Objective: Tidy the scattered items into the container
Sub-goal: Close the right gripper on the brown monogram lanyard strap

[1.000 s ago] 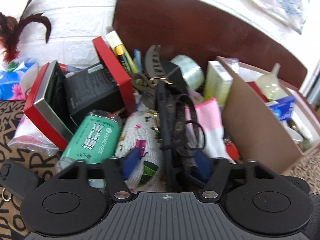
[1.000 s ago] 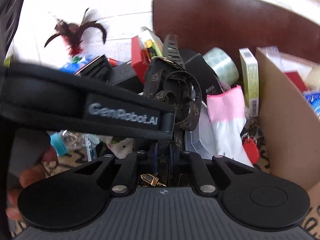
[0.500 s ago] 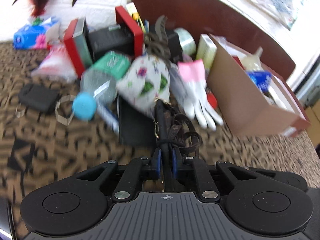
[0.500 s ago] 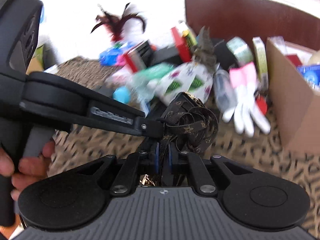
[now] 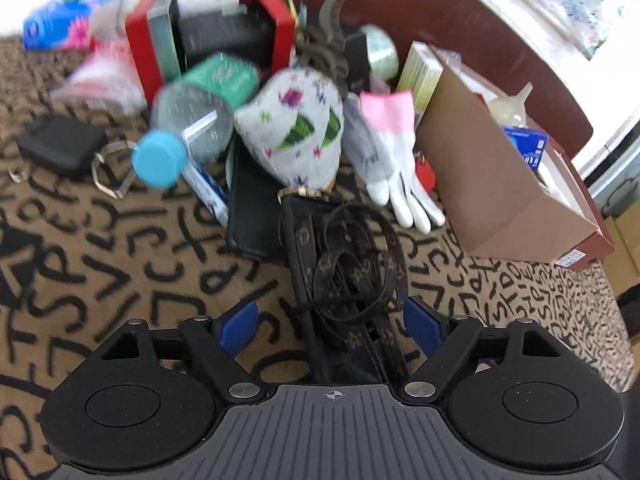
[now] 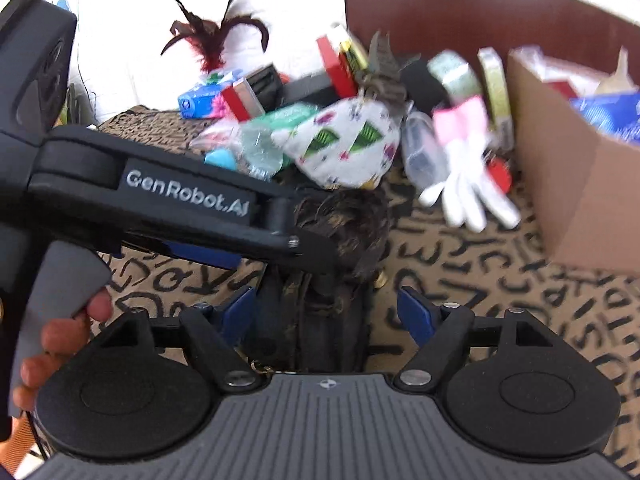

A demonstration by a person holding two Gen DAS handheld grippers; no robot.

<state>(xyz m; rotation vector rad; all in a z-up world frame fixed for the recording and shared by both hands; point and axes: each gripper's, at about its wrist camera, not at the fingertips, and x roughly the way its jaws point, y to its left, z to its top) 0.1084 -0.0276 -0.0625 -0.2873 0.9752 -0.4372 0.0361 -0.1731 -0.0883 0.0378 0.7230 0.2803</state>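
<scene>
Between the spread jaws of both the left gripper (image 5: 332,322) and the right gripper (image 6: 326,306), the coiled belt (image 5: 352,264) is seen ungrasped on the patterned desk (image 5: 120,248), its long axis running fore-and-aft, with the cardboard box (image 5: 492,184) ahead toward the right edge.

A dark brown monogram strap (image 5: 352,264) lies coiled on the patterned cloth, near the open cardboard box (image 5: 492,184).
</scene>
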